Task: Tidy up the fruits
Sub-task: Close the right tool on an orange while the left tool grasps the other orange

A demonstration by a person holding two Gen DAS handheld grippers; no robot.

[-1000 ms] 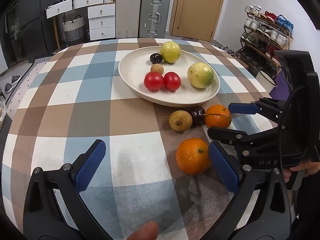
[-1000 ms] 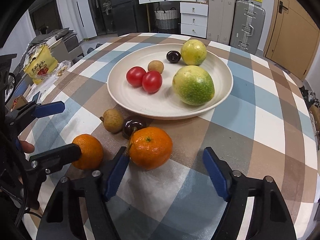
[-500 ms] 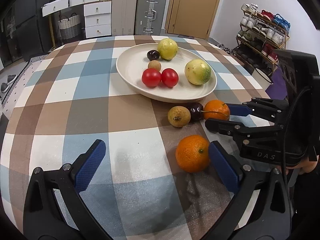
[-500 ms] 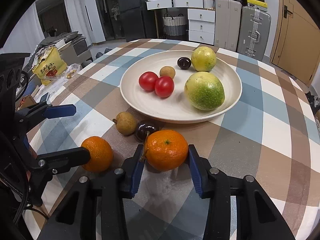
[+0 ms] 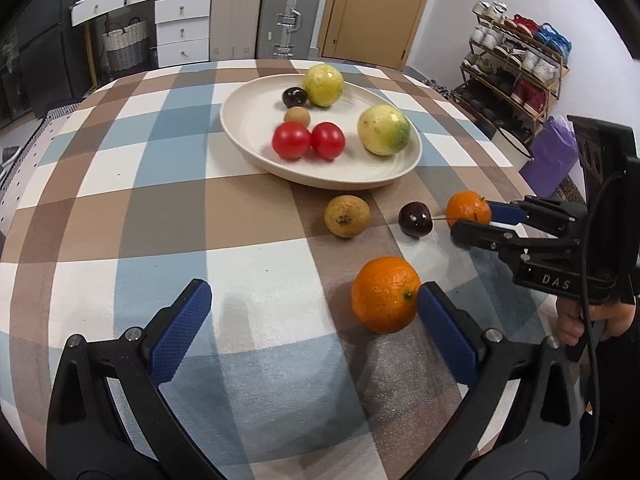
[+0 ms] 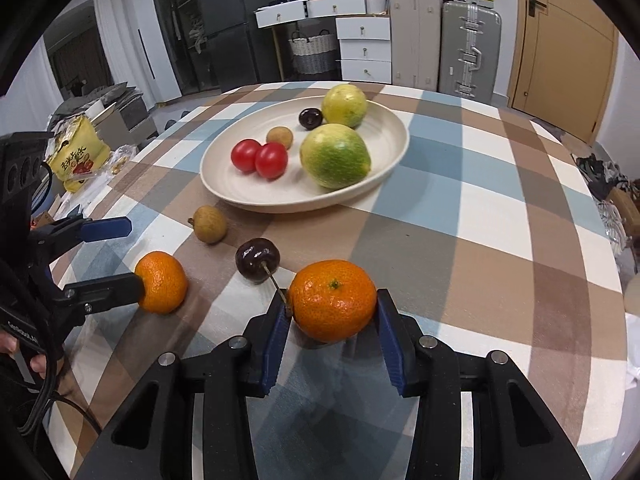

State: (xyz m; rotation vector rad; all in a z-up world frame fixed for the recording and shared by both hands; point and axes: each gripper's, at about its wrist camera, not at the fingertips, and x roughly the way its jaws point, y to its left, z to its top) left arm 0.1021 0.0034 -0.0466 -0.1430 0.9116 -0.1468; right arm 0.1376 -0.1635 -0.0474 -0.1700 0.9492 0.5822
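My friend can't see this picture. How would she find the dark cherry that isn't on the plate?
Start at the big cream plate; on the checked cloth in front of it lie four loose fruits. The cherry is the only dark, shiny one, with a thin stem, between a brown longan and two oranges.

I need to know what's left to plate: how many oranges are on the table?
2. One orange sits between the right claw fingers; the other orange lies against the open left claw's right finger. None on the plate.
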